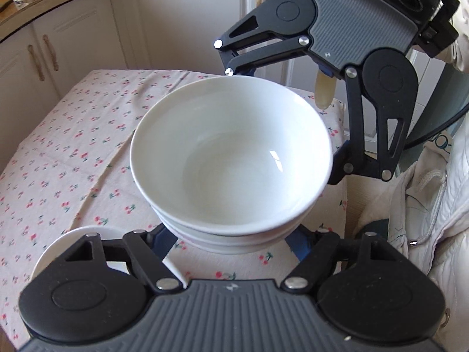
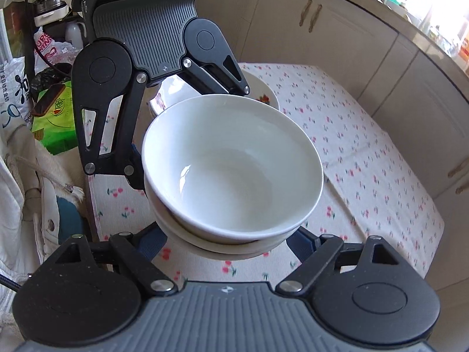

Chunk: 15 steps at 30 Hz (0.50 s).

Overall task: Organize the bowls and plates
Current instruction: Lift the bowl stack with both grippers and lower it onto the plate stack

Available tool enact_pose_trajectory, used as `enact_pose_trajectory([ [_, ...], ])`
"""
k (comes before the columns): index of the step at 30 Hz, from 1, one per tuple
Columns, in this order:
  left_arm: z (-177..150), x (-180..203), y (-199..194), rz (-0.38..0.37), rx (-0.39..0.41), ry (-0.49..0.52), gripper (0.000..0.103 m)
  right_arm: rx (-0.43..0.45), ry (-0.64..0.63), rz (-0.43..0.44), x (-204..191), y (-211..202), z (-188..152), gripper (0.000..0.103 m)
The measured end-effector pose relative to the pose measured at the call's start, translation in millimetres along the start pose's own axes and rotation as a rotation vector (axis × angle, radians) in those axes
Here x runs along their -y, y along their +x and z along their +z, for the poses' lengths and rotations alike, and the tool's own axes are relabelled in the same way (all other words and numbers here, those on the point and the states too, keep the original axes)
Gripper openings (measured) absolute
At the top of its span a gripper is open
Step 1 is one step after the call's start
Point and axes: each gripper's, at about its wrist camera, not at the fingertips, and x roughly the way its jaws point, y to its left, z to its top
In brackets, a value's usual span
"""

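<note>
We found the stack of white bowls nested, at least three deep by the rims showing at its foot, and held between both grippers. It appeared clear of the cherry-print cloth on the counter, though we could not confirm the gap under its base.

The left gripper had its jaws closed against the lower bowls on either side. The right gripper gripped the same stack from the opposite side, its jaws set wider but likewise pressing on the bowls.

We judged the bowl-stacking done and the transfer under way.

Remaining: a white plate lay on the cloth just beside the left gripper, and a fruit-patterned dish lay behind it in the right view; neither was yet gathered.

Surroundings: cream cabinets stood beyond the counter, a green box and bags at one side, and the person's white jacket close to the near edge. Nothing stood directly in the stack's way.
</note>
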Motion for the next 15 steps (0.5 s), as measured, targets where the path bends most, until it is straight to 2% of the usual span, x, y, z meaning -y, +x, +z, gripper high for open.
enact_pose_trajectory([
  [8,-23.2,-17.7,-30.4,0.101,-0.003,-0.058,0.078,0.038,-0.089,0.026,-0.1,19.5,43.3,0.091],
  [15,-45.2,-36.0,-44.9,0.160,-0.019,-0.109,0.078,0.053,-0.145,0.061,3.0,47.3,75.7,0.091],
])
